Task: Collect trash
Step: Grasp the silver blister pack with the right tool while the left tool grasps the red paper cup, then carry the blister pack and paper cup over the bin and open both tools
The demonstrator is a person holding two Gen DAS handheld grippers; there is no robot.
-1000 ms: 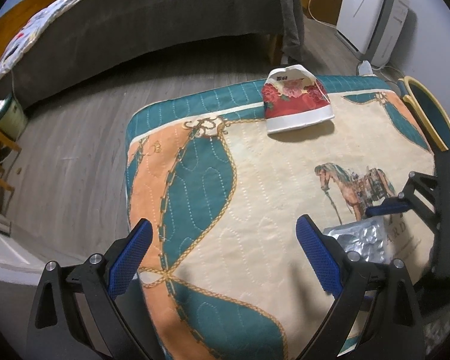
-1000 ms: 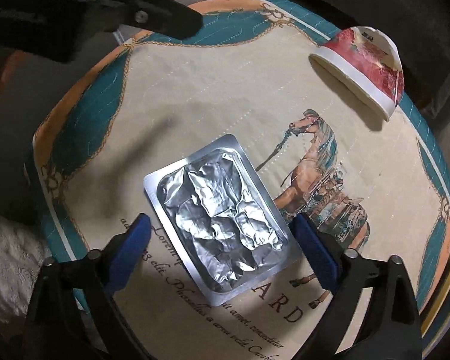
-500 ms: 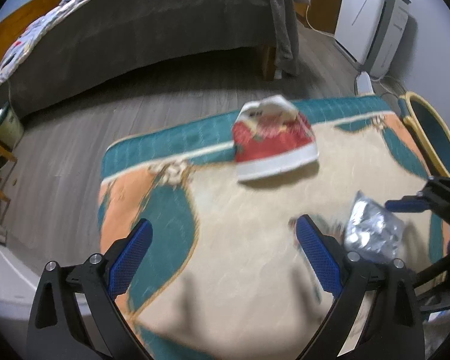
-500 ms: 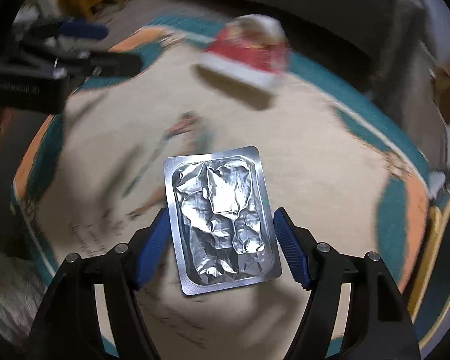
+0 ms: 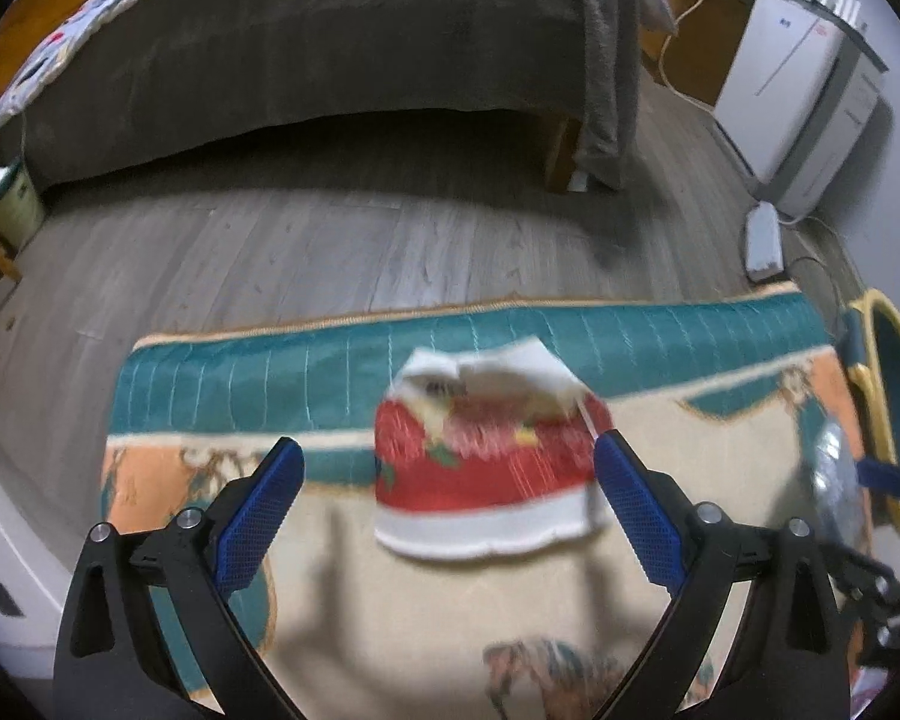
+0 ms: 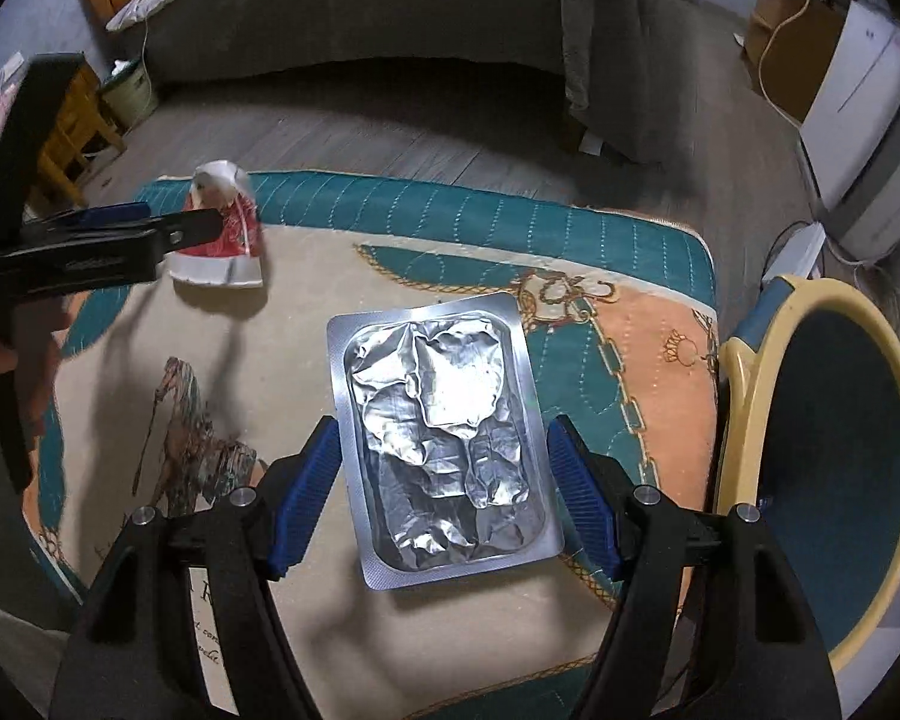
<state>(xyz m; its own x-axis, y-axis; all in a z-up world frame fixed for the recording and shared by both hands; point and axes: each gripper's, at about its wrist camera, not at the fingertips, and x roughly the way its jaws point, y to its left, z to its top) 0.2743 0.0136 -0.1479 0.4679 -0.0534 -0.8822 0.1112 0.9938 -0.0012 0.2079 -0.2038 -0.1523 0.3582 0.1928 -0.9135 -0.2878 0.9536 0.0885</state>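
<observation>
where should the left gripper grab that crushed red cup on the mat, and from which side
Grip the red cup across its flattened red body, coming from above with one of the fingers on each side edge. It lies flat on the mat, torn white rim pointing away, so the side edges look like the easiest thing to pinch. The left gripper already straddles it, open.

A patterned rug (image 6: 426, 636) lies on the grey plank floor (image 5: 306, 252), teal along its border, peach and cream within, a horse printed on it. Beyond it stands a bed (image 5: 306, 54) under a dark cover, a grey blanket (image 5: 606, 60) hanging off its corner. A white appliance (image 5: 804, 96) stands by the wall at right, a white cord (image 5: 684, 6) trailing beside it. A wooden stool (image 6: 78, 120) sits far left.
</observation>
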